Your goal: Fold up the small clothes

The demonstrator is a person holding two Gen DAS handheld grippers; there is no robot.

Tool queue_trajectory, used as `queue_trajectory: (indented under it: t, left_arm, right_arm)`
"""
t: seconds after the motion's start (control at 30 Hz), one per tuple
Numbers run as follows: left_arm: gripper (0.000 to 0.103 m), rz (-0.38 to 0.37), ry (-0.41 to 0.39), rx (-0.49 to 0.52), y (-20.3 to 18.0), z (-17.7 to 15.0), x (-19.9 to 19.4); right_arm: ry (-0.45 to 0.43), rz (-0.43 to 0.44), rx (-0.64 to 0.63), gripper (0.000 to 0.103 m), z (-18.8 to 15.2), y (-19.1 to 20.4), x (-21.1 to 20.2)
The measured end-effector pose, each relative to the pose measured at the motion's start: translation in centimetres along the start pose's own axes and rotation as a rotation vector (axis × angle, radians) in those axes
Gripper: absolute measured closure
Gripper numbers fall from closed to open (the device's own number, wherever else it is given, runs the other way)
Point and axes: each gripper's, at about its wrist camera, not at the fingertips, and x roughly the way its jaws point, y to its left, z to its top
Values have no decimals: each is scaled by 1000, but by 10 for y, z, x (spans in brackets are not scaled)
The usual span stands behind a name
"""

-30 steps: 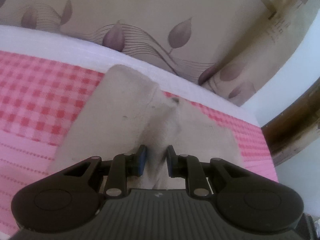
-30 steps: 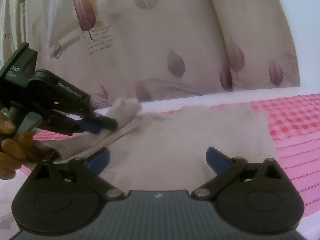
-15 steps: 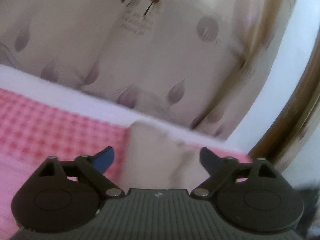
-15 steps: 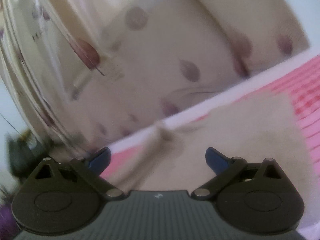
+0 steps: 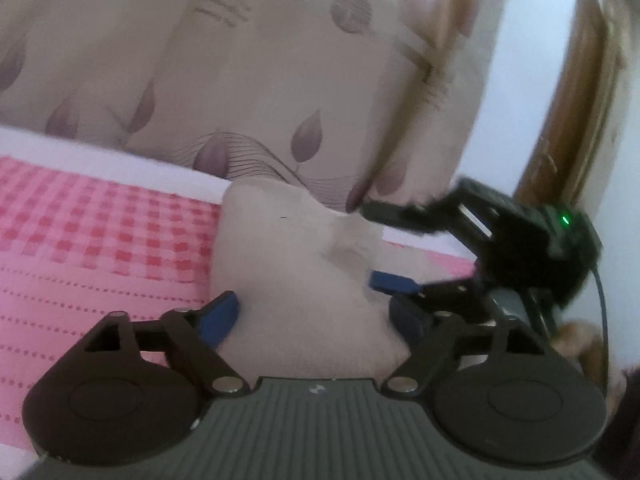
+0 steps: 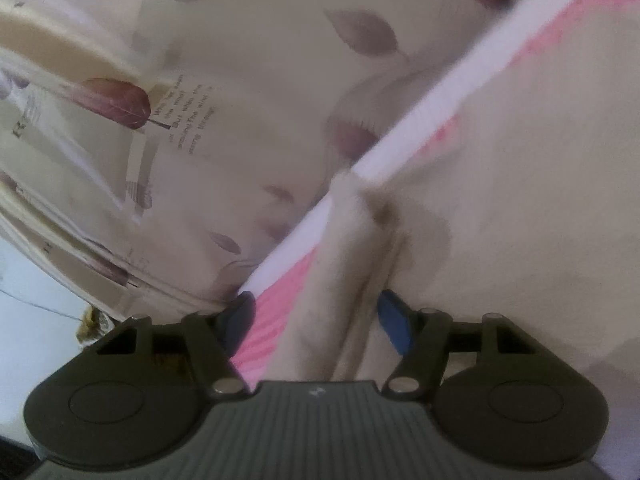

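- The beige cloth (image 5: 296, 264) lies on the pink checked sheet (image 5: 100, 232), close to the sheet's white far edge and in front of the leaf-print curtain (image 5: 280, 92).
- The left gripper (image 5: 316, 316) has its fingers spread wide, one on each side of the cloth's near part, holding nothing.
- The right gripper (image 5: 394, 248) comes in from the right, its fingers parted around a raised fold at the cloth's right edge.
- In the right wrist view, the right gripper (image 6: 316, 316) straddles that ridge of cloth (image 6: 344, 280), fingers apart; contact is unclear through the blur.
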Motion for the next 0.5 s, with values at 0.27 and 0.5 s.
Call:
queue_trajectory:
  t: [0.27,0.5]
  left_arm:
    - [9,-12,-18,-13,2,-4,-3]
    - [0,27,-111,-138,19,-1,-24]
  right_arm:
    - [69,-107,-137,36,-10,22,37]
    - [44,-216,-307,87,-20,43,45]
